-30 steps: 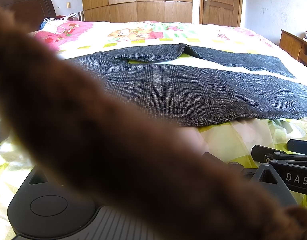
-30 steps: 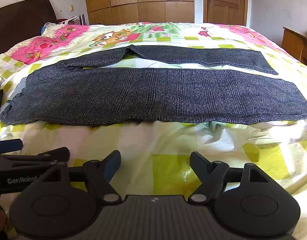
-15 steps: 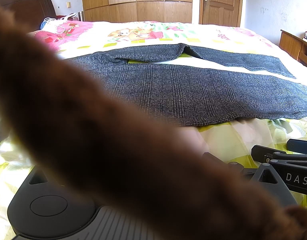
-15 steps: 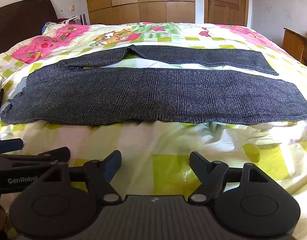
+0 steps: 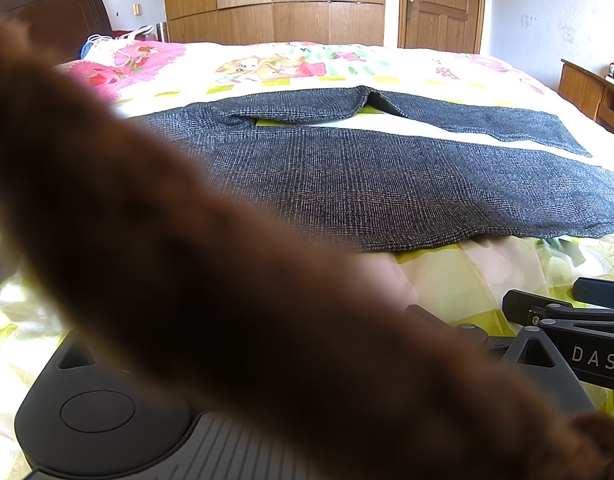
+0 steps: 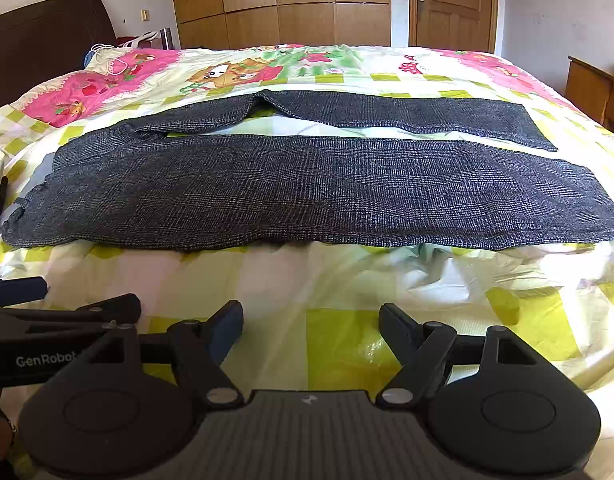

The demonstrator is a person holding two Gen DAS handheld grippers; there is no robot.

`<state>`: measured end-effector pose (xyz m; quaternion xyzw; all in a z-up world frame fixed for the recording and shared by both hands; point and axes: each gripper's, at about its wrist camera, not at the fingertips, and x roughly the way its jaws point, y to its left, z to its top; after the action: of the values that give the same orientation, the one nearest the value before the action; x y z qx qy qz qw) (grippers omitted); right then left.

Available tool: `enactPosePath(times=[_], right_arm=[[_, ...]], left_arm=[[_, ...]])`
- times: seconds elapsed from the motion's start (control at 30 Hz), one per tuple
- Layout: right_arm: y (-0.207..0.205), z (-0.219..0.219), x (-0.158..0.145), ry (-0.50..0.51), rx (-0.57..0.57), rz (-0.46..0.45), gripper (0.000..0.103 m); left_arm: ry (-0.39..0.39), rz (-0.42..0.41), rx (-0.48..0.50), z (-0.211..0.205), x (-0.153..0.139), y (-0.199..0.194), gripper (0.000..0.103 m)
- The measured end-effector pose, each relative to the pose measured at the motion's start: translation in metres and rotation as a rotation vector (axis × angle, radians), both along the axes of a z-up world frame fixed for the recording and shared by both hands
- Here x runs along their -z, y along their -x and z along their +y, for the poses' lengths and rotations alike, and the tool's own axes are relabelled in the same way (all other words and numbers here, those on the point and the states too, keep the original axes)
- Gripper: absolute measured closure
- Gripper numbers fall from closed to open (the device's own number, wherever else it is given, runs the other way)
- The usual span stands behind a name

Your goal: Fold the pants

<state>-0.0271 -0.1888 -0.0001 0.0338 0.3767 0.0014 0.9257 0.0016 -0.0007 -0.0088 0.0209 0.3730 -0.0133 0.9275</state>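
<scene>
Dark grey checked pants (image 6: 307,192) lie spread flat across the bed, waist to the left and both legs running right, the far leg (image 6: 407,114) angled away. My right gripper (image 6: 311,320) is open and empty, low over the quilt, short of the pants' near edge. My left gripper (image 6: 67,298) sits just to its left at the same height. In the left wrist view a blurred brown furry sleeve (image 5: 187,260) hides most of that gripper; one finger (image 5: 439,316) shows, set wide. The pants (image 5: 387,184) lie beyond it, and the right gripper (image 5: 563,300) is at the right edge.
A cartoon-print quilt (image 6: 327,280) in yellow, green and pink covers the bed. A dark headboard (image 6: 39,36) stands at the left, a wooden wardrobe (image 6: 283,4) and door (image 6: 453,4) at the back, and a wooden cabinet (image 6: 595,88) at the right.
</scene>
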Motion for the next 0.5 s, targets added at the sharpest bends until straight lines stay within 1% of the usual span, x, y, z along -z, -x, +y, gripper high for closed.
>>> enactPosePath(times=[0.5], right_arm=[[0.0001, 0.0011, -0.0001, 0.001, -0.002, -0.002, 0.015]], left_arm=[[-0.001, -0.001, 0.000, -0.0003, 0.0003, 0.0005, 0.000]])
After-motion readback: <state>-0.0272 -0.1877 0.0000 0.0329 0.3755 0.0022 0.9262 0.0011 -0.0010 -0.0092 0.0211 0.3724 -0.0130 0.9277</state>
